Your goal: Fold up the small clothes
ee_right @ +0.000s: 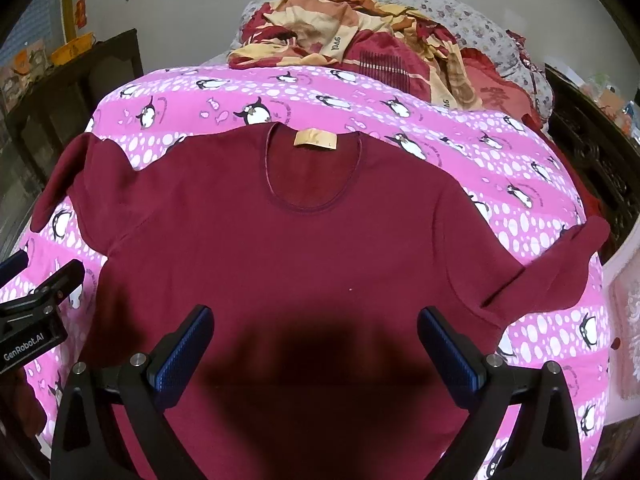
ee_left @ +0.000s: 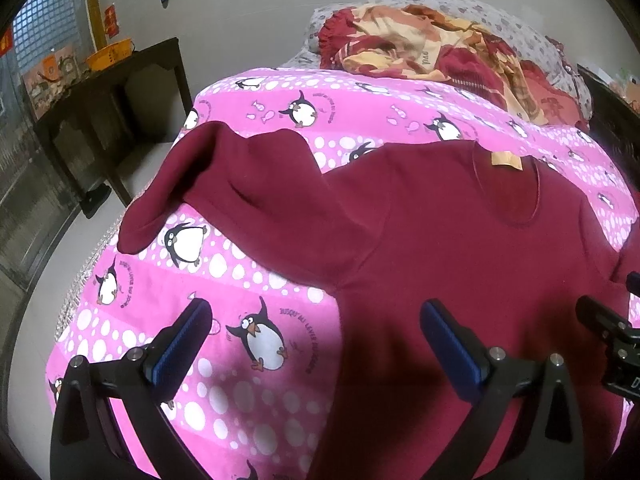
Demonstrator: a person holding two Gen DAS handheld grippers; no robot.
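A maroon short-sleeved T-shirt (ee_right: 288, 248) lies spread flat on a pink penguin-print bedsheet (ee_right: 520, 208), neck opening and tan label (ee_right: 314, 139) at the far end. Its left sleeve (ee_left: 224, 184) is rumpled and partly raised. My left gripper (ee_left: 316, 332) is open and empty, hovering over the shirt's left edge; the shirt also shows in the left wrist view (ee_left: 460, 264). My right gripper (ee_right: 316, 340) is open and empty above the shirt's middle lower part. The left gripper shows at the left edge of the right wrist view (ee_right: 40, 300).
A crumpled red and yellow blanket (ee_right: 360, 44) and a grey patterned pillow (ee_right: 460, 12) lie at the far end of the bed. A dark wooden table (ee_left: 112, 92) with orange baskets stands to the left. The bed's left edge (ee_left: 72, 304) drops to the floor.
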